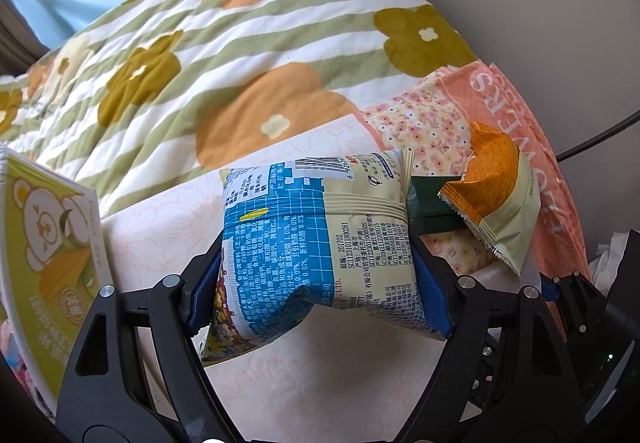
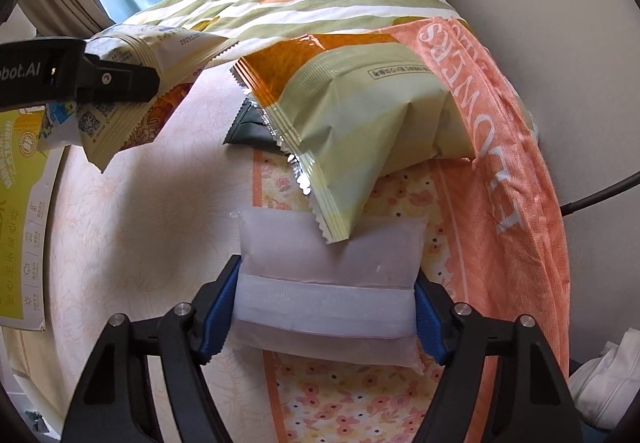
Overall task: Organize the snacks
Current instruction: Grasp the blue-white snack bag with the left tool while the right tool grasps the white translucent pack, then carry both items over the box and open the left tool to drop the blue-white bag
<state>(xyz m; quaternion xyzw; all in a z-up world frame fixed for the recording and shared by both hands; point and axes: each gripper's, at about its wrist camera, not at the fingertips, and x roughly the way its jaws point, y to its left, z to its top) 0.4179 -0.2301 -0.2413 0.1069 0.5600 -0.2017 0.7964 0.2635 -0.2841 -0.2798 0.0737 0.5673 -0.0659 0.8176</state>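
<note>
A: While the left tool (image 1: 316, 275) sits at the lower centre of the left wrist view, what does it grip?
B: Its blue pads (image 1: 202, 295) press both sides of a puffed blue-and-cream printed foil snack packet (image 1: 316, 243), held clear of the pale pink floral sheet (image 1: 160, 227).
A: And the right tool (image 2: 326, 307)?
B: No earlier picture is given. Its pads touch both ends of a frosted white translucent plastic pouch (image 2: 332, 271) at lower centre, so it is clamped on that pouch.
A: Surroundings?
B: An orange-and-pale-green foil snack bag (image 2: 360, 115) lies above it, overlapping the pouch's top edge, beside a peach fabric bag lettered FLOWERS (image 2: 516, 163). A green-striped flowered quilt (image 1: 192, 55) fills the upper frame.
</note>
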